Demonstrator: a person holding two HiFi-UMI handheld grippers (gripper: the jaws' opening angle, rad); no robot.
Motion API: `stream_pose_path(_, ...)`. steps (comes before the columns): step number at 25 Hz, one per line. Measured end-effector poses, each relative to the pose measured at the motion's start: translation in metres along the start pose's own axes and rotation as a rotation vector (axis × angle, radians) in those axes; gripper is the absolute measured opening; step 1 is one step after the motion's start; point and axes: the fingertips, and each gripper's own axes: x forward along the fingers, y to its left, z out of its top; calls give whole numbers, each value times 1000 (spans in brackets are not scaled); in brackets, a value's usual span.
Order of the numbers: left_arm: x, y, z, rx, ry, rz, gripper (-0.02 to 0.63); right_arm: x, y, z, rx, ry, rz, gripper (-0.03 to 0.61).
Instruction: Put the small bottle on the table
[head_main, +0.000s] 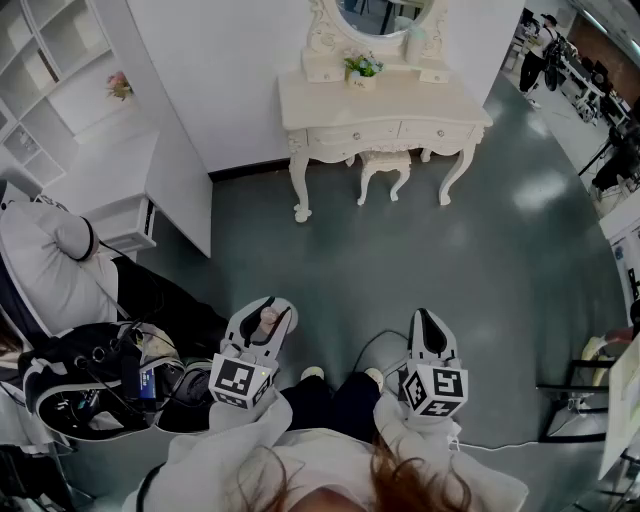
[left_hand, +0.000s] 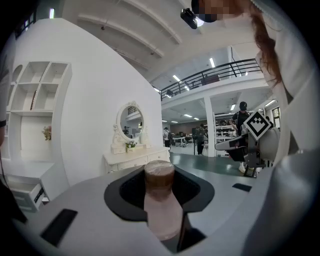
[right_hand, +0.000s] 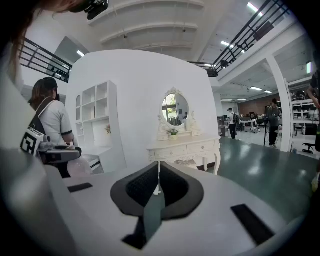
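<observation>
Bottle (left_hand: 159, 200) (small pink one, brown cap) is pinched in my left gripper (head_main: 266, 308), jaws partway open around it. Right gripper (head_main: 427, 318) has its jaws together on nothing. Both hang over the floor (head_main: 330, 260), well apart from the white table (head_main: 330, 105).

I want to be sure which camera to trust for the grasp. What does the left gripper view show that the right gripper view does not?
Only the left gripper view: the small bottle, brown-capped, clamped in the left claw. Only the right gripper view: the right claw, shut on nothing. Both: the white dressing table with its oval mirror, and the white shelf unit to its left.
</observation>
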Motion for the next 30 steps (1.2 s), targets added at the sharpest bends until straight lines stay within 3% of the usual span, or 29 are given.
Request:
stream_pose_path(13,14,39,2,-15,-45,-120,140,24,43,11,29,-33,-79,40)
stream_pose_path(24,-4,7,-3,-33,-28,-192,140,-12,58,-6,58,-1,-84,40)
stream_pose_path(30,15,6,0,-35,-40,-192,140,7,54,-2,40,4,-63,40)
